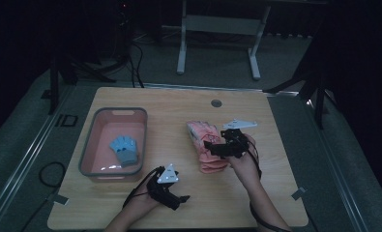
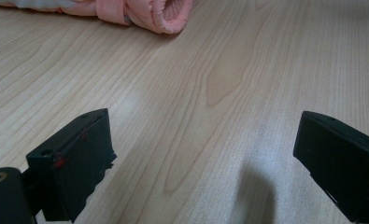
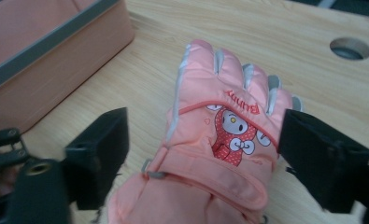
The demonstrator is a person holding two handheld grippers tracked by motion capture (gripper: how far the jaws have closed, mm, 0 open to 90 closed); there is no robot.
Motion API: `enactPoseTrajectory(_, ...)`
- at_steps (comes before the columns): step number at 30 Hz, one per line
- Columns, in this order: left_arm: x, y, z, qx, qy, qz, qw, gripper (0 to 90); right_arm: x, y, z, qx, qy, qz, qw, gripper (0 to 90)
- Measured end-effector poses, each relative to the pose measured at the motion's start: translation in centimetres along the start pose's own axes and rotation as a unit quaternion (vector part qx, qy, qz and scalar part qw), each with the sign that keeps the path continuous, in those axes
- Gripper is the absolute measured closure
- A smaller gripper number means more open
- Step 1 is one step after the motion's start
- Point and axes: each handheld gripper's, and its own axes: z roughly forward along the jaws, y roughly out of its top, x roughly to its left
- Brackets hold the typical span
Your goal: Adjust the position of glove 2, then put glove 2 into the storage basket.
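Lying soft and padded on the bench (image 1: 130, 99), the pink glove (image 3: 219, 135) looked light, best pinched at its cuff; both tongs, left (image 2: 205, 163) and right (image 3: 203, 154), stood wide and empty.

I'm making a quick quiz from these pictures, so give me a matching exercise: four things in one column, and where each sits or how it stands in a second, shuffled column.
Things:
1. pink glove
2. blue-grey gloves
3. left gripper
4. right gripper

Places or states:
A. inside the pink basin
B. jaws open over bare table, near the front edge
C. flat on the table right of the basin, cartoon print up
D. jaws open on either side of the pink glove

Pairs: 1-C, 2-A, 3-B, 4-D
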Motion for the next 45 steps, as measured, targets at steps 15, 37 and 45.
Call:
enactPoseTrajectory(15,-0.6,2.4,-1.5,-0.008,0.028,-0.007,0.9995,4.9,-3.6,-1.2,-4.0,-0.02,0.007,-0.045,0.9988,13.8)
enactPoseTrajectory(37,3.7,12.1,-1.1,-0.06,0.088,-0.027,0.9939,19.3,-5.0,-0.4,-3.1,0.006,0.015,-0.043,0.9989,27.6)
enactPoseTrajectory(45,5.6,14.7,0.9,-0.06,0.109,-0.062,0.9903,52.5,-5.6,0.6,-0.2,0.022,0.023,-0.031,0.999,59.8)
